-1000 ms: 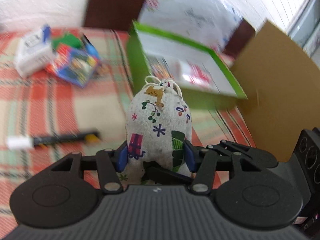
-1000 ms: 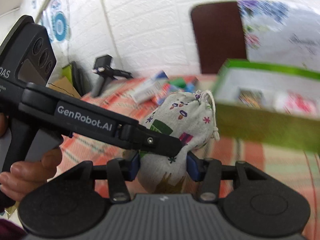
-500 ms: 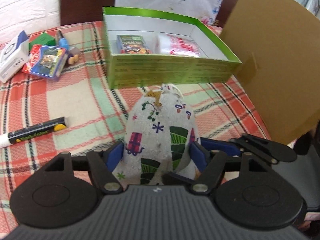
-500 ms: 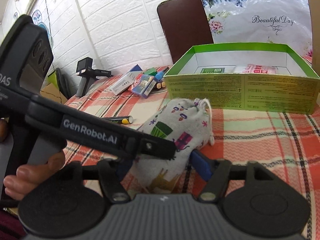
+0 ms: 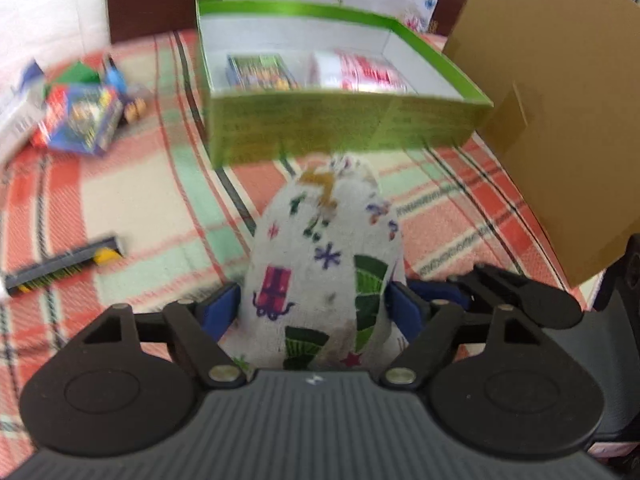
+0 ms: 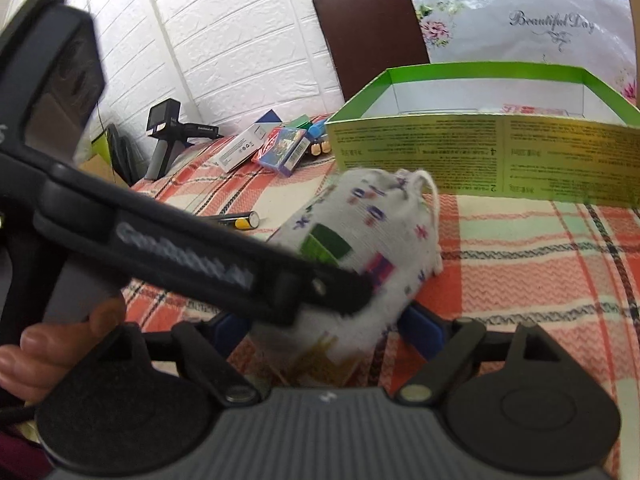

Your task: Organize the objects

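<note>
Before the green box (image 5: pixel 340 124), both grippers' fingers (image 5: pixel 218 310) flank the pouch (image 5: pixel 324 268).

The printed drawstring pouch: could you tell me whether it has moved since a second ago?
Yes. In the right wrist view the pouch has dropped away from the green box onto the plaid cloth.

"Beautiful Day" in script on floral cloth (image 6: pixel 532 12), blurred white lettering on left tongs (image 6: pixel 348 292) arm unreadable
</note>
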Motion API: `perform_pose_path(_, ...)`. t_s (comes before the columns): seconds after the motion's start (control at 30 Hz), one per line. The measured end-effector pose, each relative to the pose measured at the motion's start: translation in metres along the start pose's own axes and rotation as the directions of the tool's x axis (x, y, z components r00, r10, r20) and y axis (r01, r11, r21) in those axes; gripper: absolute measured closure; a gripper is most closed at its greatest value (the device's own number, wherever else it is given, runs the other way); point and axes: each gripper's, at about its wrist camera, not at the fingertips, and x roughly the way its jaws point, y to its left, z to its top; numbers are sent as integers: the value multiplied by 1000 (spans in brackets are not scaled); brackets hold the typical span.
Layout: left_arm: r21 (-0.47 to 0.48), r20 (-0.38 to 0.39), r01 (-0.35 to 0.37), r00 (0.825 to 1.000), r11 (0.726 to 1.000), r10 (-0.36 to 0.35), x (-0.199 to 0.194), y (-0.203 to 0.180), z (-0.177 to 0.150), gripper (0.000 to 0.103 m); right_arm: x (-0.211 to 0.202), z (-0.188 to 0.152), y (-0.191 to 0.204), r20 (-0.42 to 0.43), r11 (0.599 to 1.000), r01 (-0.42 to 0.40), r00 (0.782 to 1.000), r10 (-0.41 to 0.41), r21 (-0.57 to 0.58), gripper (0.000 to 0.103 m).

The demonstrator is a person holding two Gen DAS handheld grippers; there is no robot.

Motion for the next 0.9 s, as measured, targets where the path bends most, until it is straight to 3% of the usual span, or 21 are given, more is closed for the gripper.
perform_pose_path(0.27,41,21,-30,999,999,29,2,-8,-7,24,6,-7,7,25,998,27,999,-26,-56,18)
perform_pose_path(0.47,33,35,10,999,999,-11,-18,-8,1,47,-7,-4,16,64,995,32,998,-26,-89,48)
perform_pose_path(0.53,58,94,27,995,998,-32,-37,-13,7,47,-21,3,21,131,992,42,991,-27,-120,49)
perform_pose_path(0.7,151,228,6,973,989,-41,-69,-29,46,47,-44,36,21,303,981,89,953,-32,-175,50)
perform_pose_path(0.9,189,285,-58,959,980,1,-44,-37,109,47,-23,87,-10,355,980,141,931,-82,-143,49)
